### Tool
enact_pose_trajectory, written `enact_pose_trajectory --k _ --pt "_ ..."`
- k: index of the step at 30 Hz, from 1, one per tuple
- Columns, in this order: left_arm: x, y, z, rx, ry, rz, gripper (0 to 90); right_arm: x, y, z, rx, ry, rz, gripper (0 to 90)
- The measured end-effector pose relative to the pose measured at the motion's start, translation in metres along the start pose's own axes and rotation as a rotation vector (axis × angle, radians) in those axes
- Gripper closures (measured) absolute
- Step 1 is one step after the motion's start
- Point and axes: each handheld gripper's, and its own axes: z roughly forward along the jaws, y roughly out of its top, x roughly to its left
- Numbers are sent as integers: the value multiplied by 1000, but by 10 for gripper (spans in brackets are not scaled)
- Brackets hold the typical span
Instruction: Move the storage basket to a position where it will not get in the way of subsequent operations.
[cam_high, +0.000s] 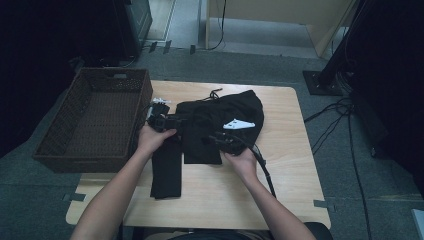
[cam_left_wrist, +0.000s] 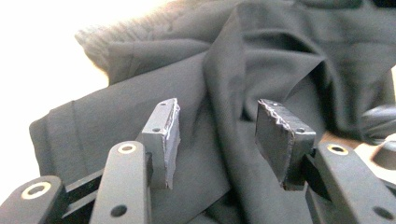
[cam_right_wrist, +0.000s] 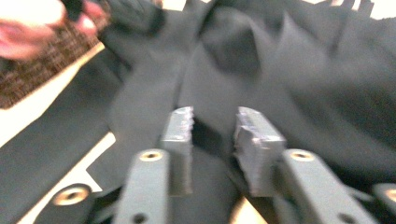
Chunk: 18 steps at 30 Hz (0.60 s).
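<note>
1 wooden table (cam_high: 280, 165) on grey carpet (cam_high: 250, 60), wicker basket (cam_high: 80, 145) at left.

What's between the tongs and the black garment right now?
Nothing visible. The left tongs and right tongs both stand open just over the black garment, with bare cloth in the gaps and nothing in front.

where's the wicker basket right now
In the high view the wicker basket sits at the table's left edge, just left of the black trousers and the left tool.
</note>
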Motion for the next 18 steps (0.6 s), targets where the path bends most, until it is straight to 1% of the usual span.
enact_pose_trajectory --k 1,2,3,4,5,6,7,8,10,11,12,13,14,15,16,18 --pt "1 0 1 11 2 -4 498 3 2 -3 -21 -24 -7 591" --pt "2 -1 3 30 14 -3 497 4 4 -6 -37 -17 -11 675" --pt "2 -2 4 37 20 -1 497 4 5 -8 -44 32 8 753" --pt "3 -3 6 48 26 6 497 3 5 -6 -23 58 16 804" --pt "4 -3 6 50 28 8 498 4 4 -1 26 77 17 834" --pt "5 -4 7 44 28 2 498 4 2 4 54 78 11 862" --pt "5 -4 7 36 22 -6 499 4 -3 13 101 79 3 875" --pt "5 -4 7 31 18 -10 498 2 -7 21 136 75 6 880" --pt "4 -3 7 12 10 -13 491 -1 -14 34 184 57 7 880" --pt "3 -3 6 -1 6 -18 485 -2 -16 38 196 43 0 880" --pt "3 -2 6 -15 4 -20 479 -2 -19 43 213 23 -17 877" --pt "2 -1 5 -22 3 -17 472 -3 -21 45 216 20 -22 874" --pt "2 -1 5 -23 0 -15 465 -5 -21 44 215 23 -14 874" --pt "1 0 4 -27 0 -13 462 -6 -21 43 215 23 -18 875" --pt "1 0 3 -28 0 -8 458 -8 -22 39 226 14 -32 876" --pt "0 1 1 -26 -3 -4 453 -12 -26 30 240 12 -51 876"
